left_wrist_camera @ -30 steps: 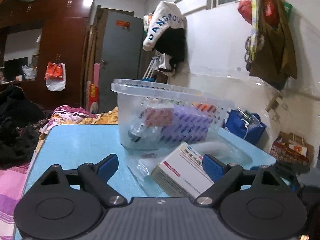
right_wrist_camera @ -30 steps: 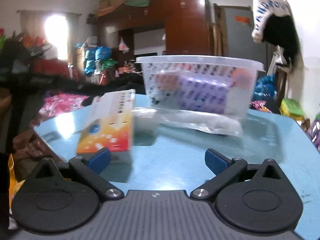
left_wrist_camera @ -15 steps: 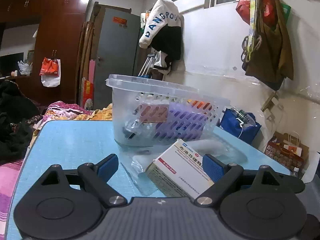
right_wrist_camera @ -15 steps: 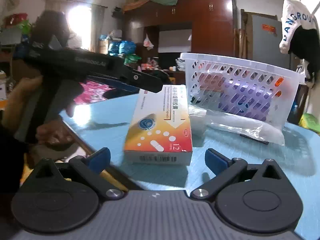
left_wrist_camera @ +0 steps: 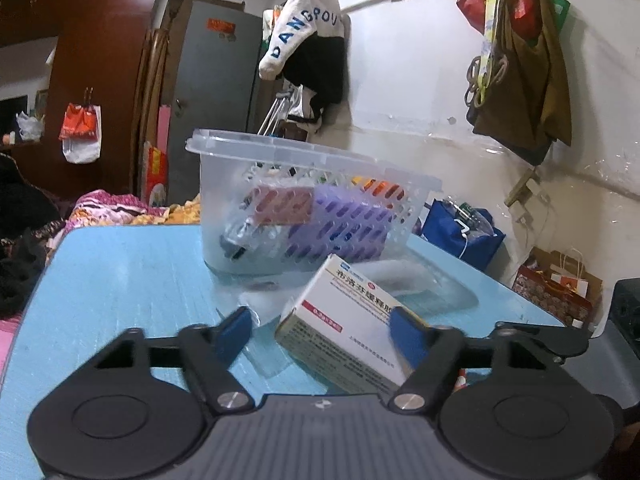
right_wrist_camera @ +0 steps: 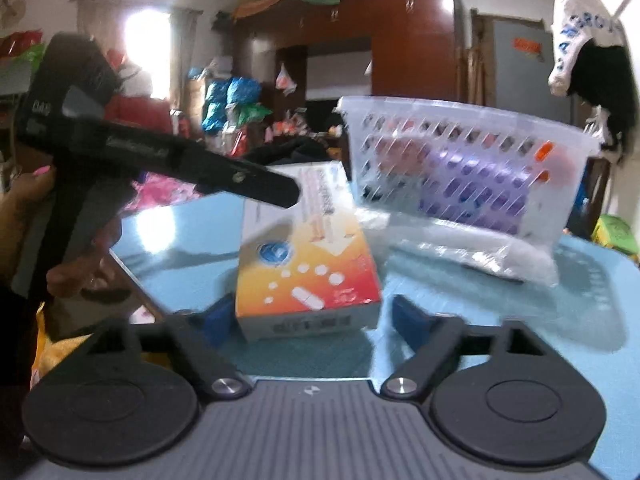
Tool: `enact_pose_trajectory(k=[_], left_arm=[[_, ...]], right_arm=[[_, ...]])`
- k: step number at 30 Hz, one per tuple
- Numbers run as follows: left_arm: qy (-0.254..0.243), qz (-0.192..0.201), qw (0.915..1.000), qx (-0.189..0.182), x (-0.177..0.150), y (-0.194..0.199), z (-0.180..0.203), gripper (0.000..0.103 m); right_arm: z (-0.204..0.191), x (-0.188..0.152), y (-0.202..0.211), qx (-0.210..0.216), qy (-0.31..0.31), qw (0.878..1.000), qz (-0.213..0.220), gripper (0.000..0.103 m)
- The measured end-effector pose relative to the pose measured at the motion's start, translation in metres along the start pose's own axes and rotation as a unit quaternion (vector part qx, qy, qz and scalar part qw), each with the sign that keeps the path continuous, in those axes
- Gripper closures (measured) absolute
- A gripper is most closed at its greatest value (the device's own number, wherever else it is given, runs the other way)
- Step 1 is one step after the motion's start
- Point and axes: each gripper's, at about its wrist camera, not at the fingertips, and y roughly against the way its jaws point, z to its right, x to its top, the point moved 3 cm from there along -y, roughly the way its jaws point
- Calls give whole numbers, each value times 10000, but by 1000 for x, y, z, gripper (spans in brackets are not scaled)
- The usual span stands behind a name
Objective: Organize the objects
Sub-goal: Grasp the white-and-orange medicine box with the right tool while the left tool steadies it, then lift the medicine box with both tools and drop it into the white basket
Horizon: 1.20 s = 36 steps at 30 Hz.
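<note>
Closing in on the medicine box [right_wrist_camera: 308, 252] looks like the step in hand: right gripper [right_wrist_camera: 306, 320] spread wide, the box's near end between its pads, untouched as far as I can tell; left gripper [left_wrist_camera: 320, 334] also wide, holding nothing. Next: pinch the box squarely, then lift over the basket [right_wrist_camera: 472, 176] rim. Box white-and-orange, lying flat on blue table [left_wrist_camera: 120, 280], just beside basket and plastic bag [right_wrist_camera: 480, 254].

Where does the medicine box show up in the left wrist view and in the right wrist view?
Left wrist: medicine box low, right of centre, tilted, white faces showing, beside the left tool's right finger.
Right wrist: medicine box centre, orange face up, between the right tool's fingers.
Shared landmark: clear basket behind it.
</note>
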Motion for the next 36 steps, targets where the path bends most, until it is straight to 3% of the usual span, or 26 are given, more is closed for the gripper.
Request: enact_pose_trajectory(k=[2,6,21,36], left_arm=[[89,-15,9999,-135,0,0,0,43],[36,37,10000,-51,1,3,5,47],[-136,274,9995,-17,10,11,20,48],[-732,677,9950,11,64,9,56,48]], right_arm=[[0,0,0,-25,31,10000,18,30],[0,1,-1,-49,49,10000,25,30],[3,6,13,-119,113,9997,198,30],[35,50,30,-311,276,9981,448,30]])
